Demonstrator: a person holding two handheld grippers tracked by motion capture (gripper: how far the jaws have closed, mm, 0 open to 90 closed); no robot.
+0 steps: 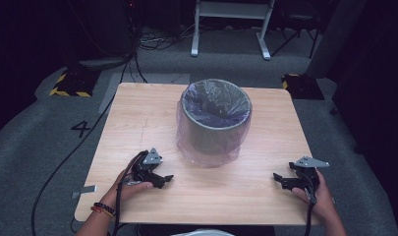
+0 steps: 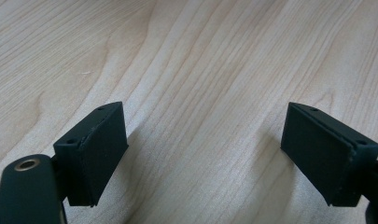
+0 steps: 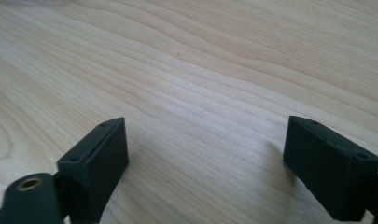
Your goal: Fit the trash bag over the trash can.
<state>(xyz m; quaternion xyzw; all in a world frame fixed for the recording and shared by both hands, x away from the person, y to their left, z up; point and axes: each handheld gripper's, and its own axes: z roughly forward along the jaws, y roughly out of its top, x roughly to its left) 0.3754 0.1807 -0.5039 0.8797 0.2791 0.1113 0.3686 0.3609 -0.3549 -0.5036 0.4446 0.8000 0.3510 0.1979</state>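
Observation:
A grey round bin [image 1: 214, 118] lined with a clear purple-tinted plastic bag stands upright on the wooden table [image 1: 137, 113], toward the back centre. My left gripper [image 1: 166, 180] rests near the front left of the table, held by a hand, its tips pointing right. In the left gripper view its jaws stand wide apart [image 2: 205, 154] over bare wood with nothing between them. My right gripper [image 1: 279, 180] sits near the front right edge, tips pointing left. Its jaws are also wide apart [image 3: 205, 163] above bare wood, holding nothing.
Grey carpet surrounds the table, with a black cable [image 1: 64, 162] running along the left and a painted "4" [image 1: 81, 129] on the floor. A white metal frame [image 1: 231, 24] stands behind the table. Yellow-black striped blocks [image 1: 71, 83] sit at the far corners.

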